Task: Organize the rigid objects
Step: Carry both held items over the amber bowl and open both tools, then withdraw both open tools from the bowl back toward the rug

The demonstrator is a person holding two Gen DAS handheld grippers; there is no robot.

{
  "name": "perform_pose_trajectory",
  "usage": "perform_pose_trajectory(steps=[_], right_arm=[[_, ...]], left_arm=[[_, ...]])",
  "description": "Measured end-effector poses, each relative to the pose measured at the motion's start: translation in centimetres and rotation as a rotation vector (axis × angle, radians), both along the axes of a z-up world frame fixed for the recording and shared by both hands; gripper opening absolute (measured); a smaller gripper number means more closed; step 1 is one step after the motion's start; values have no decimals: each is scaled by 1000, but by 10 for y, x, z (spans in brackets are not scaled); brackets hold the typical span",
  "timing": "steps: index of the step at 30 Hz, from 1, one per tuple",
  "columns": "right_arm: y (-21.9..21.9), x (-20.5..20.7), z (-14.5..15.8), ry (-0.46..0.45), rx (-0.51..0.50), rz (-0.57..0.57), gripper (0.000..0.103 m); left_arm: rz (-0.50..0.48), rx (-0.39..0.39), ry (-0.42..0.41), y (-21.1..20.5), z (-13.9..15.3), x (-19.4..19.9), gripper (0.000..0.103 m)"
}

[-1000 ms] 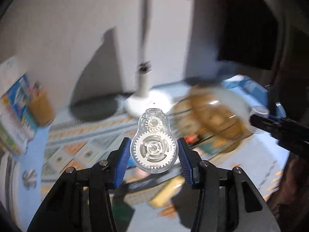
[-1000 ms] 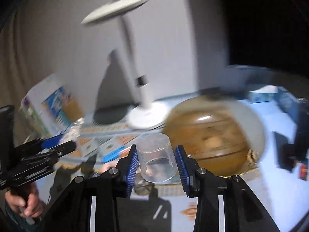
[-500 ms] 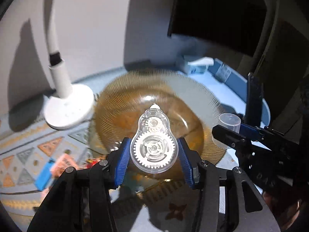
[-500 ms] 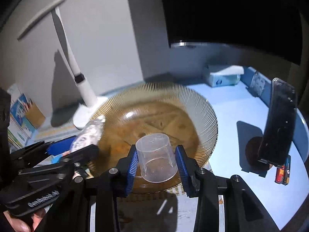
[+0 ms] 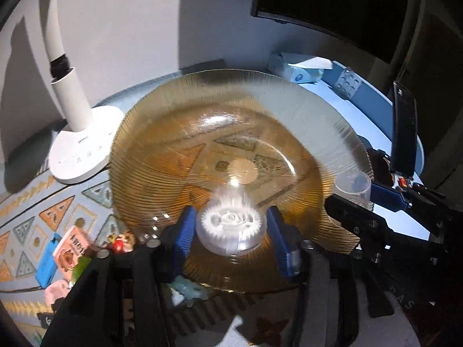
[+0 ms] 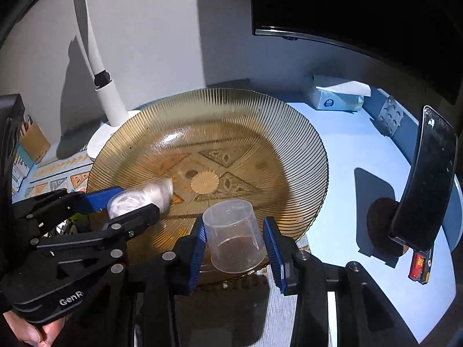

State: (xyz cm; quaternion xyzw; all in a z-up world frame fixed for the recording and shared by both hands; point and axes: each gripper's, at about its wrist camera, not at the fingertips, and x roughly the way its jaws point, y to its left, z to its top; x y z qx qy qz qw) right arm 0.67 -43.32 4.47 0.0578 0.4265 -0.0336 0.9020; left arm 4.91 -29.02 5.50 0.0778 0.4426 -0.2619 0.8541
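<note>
A large amber ribbed glass plate (image 5: 289, 98) (image 6: 289, 133) lies on the table. My left gripper (image 5: 230, 231) has its jaws spread over the plate's near side; a clear correction-tape dispenser with white gears (image 5: 230, 225) is blurred between them, gaps on both sides, seemingly dropping. It also shows in the right wrist view (image 6: 139, 199). My right gripper (image 6: 234, 240) has its jaws apart too, with a small clear plastic cup (image 6: 234, 237) between them, mouth away, over the plate's near rim. The cup shows in the left wrist view (image 5: 353, 186).
A white desk lamp base (image 5: 82, 156) (image 6: 113, 110) stands left of the plate. Small toys and erasers (image 5: 69, 248) lie on a patterned mat at left. A tissue box (image 6: 335, 95), a pill blister (image 6: 390, 115) and a phone on a stand (image 6: 425, 185) are at right.
Both grippers have moved in lower over the plate. Both sets of jaws have opened wider. The tape dispenser has tipped forward and blurs, released from the left jaws.
</note>
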Motion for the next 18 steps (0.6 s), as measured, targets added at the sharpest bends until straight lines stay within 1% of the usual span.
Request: perform_pose_trajectory(steps=[1, 2, 3, 4, 5, 7, 8, 11, 12, 14, 18], right_arm=[[-2, -2, 2, -3, 17, -3, 42], [-5, -5, 5, -16, 29, -11, 50], [-8, -10, 10, -36, 27, -30, 61], [-10, -14, 15, -53, 20, -45, 63], [-12, -23, 24, -84, 10, -66, 64], [-14, -35, 38, -121, 20, -82, 64], [-15, -43, 46, -143, 33, -92, 64], [-11, -71, 68, -208, 92, -96, 64], [-7, -78, 73, -224, 104, -93, 64], [7, -94, 82, -261, 132, -79, 66], [37, -116, 89, -293, 179, -29, 67]], left_arm=[[5, -1, -2, 3, 3, 0, 62], [9, -23, -7, 11, 9, -2, 63], [13, -47, -12, 18, 16, -4, 63], [17, -70, -21, 26, 23, -7, 63], [18, -110, -55, 37, 32, -13, 64], [30, -145, -105, 63, 52, -27, 69], [49, -163, -141, 81, 63, -38, 70], [89, -203, -207, 125, 85, -63, 70], [119, -208, -232, 144, 93, -74, 70], [183, -191, -268, 173, 103, -91, 70], [344, -135, -318, 240, 114, -127, 70]])
